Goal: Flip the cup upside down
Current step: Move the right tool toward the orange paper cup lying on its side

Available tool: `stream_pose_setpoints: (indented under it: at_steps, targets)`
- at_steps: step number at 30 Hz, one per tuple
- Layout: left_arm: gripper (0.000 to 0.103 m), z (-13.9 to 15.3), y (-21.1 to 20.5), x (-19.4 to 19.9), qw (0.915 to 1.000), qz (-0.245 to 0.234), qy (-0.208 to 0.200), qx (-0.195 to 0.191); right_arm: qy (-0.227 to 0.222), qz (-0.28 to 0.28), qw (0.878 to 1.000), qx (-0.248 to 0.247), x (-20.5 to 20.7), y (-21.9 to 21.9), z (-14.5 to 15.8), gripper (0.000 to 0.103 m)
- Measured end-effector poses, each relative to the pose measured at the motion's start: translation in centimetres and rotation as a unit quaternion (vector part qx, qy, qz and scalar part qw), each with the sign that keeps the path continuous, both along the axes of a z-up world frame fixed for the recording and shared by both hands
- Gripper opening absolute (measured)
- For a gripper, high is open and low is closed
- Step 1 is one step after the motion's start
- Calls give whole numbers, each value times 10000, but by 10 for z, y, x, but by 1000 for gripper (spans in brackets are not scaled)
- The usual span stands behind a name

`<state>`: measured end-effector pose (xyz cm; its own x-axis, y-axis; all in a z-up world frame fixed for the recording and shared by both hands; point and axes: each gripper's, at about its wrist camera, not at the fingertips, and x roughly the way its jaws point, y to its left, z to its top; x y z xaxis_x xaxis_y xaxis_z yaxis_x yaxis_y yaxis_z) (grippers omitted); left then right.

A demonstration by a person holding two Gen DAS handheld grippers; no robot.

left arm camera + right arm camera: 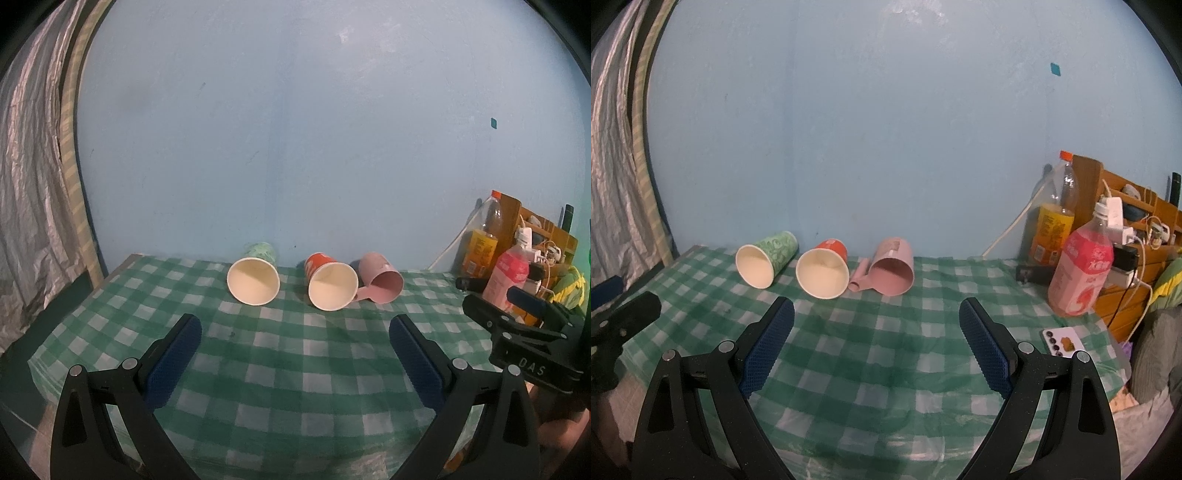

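Three cups lie on their sides near the far edge of the table, mouths toward me: a green paper cup [254,274] [765,263], a red paper cup [330,286] [823,268] and a pink plastic mug [382,283] [892,271] with its handle on the cloth. My left gripper [295,326] is open and empty, above the cloth short of the cups. My right gripper [877,308] is open and empty, likewise short of them. The right gripper shows at the right edge of the left wrist view [517,314]; the left gripper shows at the left edge of the right wrist view [624,314].
The table carries a green and white checked cloth [288,369] [886,354]. At the right stand a pink bottle [1080,269] [506,277], a yellow drink bottle [1052,218], a wooden rack with chargers [1137,221] and a phone [1062,341]. A blue wall is behind; a curtain hangs left.
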<state>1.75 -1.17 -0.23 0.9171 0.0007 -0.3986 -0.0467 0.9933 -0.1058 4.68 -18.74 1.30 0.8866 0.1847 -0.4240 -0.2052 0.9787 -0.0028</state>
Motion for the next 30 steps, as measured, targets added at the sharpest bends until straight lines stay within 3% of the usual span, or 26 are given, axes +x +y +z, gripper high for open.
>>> stream_pose_setpoints:
  at_steps: [12,22,30]
  targets:
    - [103,33,13,58,9988,-172,451,7,635,517,9962,304,55,-4,18,90]
    - [103,42,6,141,9927,-283,1167,119,1418,872,9830,780,124,-8,39,90]
    - [103,32,-16,210,9833,-258,1761,388,2479,1113,9512,1462,198,-7,36,90]
